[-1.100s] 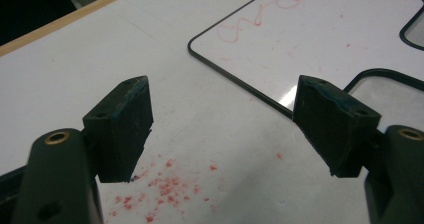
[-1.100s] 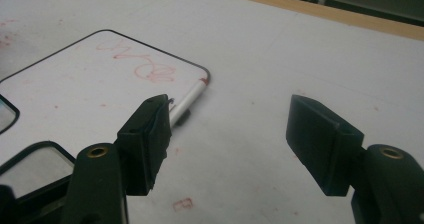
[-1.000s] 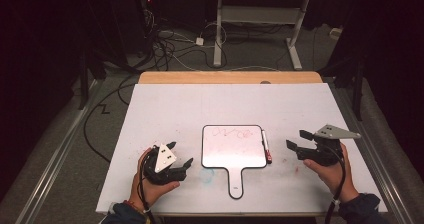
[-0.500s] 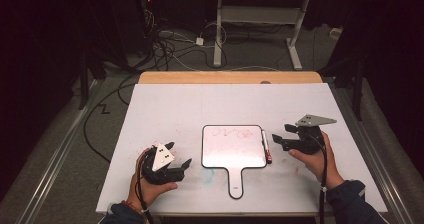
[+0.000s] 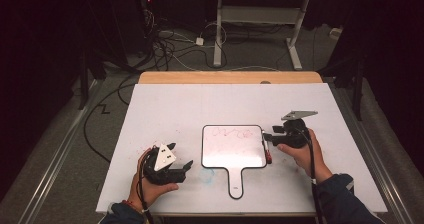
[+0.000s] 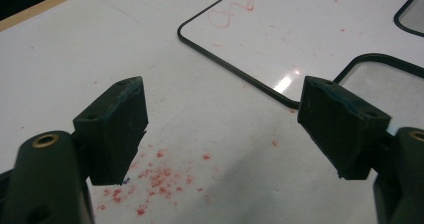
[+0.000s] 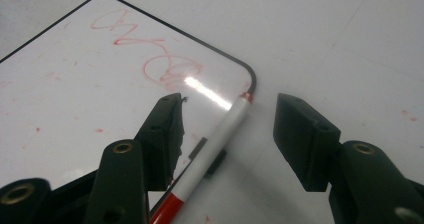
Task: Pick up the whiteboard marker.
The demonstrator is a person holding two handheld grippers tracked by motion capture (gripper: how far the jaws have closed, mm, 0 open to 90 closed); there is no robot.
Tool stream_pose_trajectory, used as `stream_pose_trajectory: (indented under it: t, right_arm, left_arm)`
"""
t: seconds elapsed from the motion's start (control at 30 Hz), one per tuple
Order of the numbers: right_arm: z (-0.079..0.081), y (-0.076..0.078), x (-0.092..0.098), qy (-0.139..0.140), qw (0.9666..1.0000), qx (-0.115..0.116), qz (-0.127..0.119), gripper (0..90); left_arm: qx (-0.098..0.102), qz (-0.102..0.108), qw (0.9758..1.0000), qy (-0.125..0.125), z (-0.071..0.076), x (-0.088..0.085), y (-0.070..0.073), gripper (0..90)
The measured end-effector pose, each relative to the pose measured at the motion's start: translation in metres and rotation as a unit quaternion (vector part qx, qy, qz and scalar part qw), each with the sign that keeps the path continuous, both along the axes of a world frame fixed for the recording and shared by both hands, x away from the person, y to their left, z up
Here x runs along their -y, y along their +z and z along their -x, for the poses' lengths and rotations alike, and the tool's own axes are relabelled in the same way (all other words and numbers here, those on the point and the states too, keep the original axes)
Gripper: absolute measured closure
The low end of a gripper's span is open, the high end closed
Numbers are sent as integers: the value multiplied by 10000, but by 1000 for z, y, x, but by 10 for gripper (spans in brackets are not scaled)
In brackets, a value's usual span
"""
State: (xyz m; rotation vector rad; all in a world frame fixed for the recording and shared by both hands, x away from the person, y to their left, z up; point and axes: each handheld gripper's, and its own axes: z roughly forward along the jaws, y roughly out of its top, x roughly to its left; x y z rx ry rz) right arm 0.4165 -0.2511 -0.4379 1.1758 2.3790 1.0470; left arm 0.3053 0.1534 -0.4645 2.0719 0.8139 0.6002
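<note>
While its jaws close, right gripper (image 7: 227,129) straddles marker (image 7: 215,143) untouched.

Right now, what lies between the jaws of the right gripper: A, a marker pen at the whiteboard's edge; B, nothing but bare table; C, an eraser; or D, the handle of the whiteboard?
A: in the right gripper view a white marker pen with red ends lies between the open jaws of the right gripper, along the edge of the whiteboard, with neither pad pressing on it.

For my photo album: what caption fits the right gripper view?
Right gripper jaws, just closing, straddle a red-and-white marker lying along the edge of a scribbled whiteboard.
</note>
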Motion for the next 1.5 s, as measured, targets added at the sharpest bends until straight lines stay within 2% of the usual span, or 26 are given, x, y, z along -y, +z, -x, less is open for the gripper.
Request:
stream_pose_trajectory:
  t: [0.27,0.5,0.67,0.9,1.03,1.13,1.23,1.5]
  right_arm:
    - [-7,-11,-10,-1,9995,-310,114,537]
    - [-11,-20,-9,-50,9980,-612,124,643]
    - [-14,-22,-4,-31,9972,-742,-117,685]
    - [-14,-23,-6,50,9966,-806,-170,739]
    - [-13,-23,-9,47,9972,-742,-48,745]
    - [-12,-22,-9,28,9974,-720,-59,756]
    - [-11,-21,-9,12,9978,-664,-53,806]
    - [-10,-19,-9,53,9980,-623,13,813]
  left_arm:
    - [0,-44,10000,-3,1,0,-1,192]
    - [-11,-55,10000,-21,1,0,-1,192]
    - [-51,-62,10000,-24,1,1,-2,192]
    - [-73,-106,9999,-47,0,3,-3,193]
    - [-102,-116,9999,-50,0,3,-3,193]
    - [-101,-96,9999,-48,0,2,-3,193]
    - [-111,-97,9999,-56,0,3,-3,193]
    - [-168,-117,9998,-85,-1,5,-3,193]
